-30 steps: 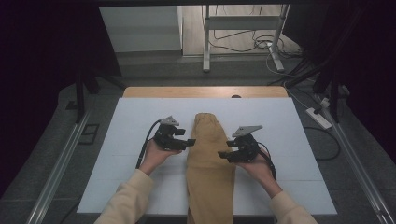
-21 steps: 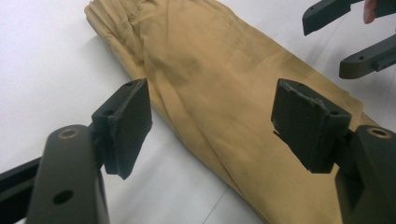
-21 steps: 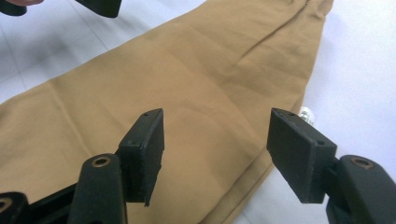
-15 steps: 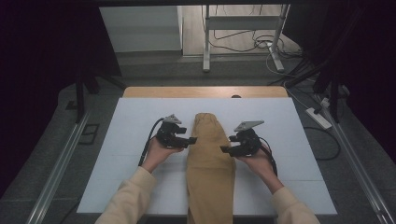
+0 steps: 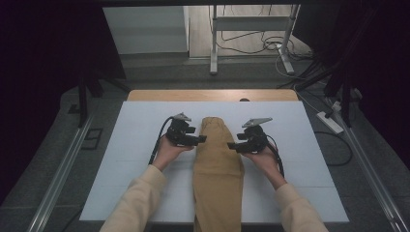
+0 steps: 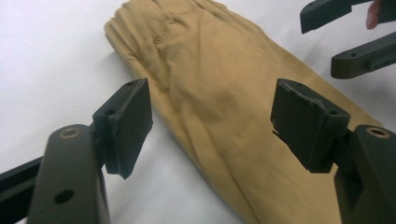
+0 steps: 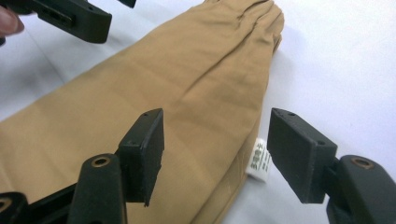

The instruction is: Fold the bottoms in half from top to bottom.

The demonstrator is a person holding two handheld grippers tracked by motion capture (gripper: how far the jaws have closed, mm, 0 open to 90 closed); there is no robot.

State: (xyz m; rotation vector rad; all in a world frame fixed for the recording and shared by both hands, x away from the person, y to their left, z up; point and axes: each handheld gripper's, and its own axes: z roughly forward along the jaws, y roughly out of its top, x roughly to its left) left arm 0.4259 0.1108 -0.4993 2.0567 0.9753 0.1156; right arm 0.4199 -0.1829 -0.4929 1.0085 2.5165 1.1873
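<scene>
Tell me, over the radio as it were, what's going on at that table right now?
Left gripper and right gripper both open, flanking the tan garment. Garment flat on the white table, ungripped. Nothing in the way.

Small white label [image 7: 260, 158] sewn at the edge of the tan garment [image 7: 154, 93], seen in the right gripper view just beside the inner face of one black jaw. Dark print in a few short rows on the label, too small and blurred to read. No other text, brand, number or sign legible anywhere on the white table top [image 5: 300, 125] or beyond.
</scene>
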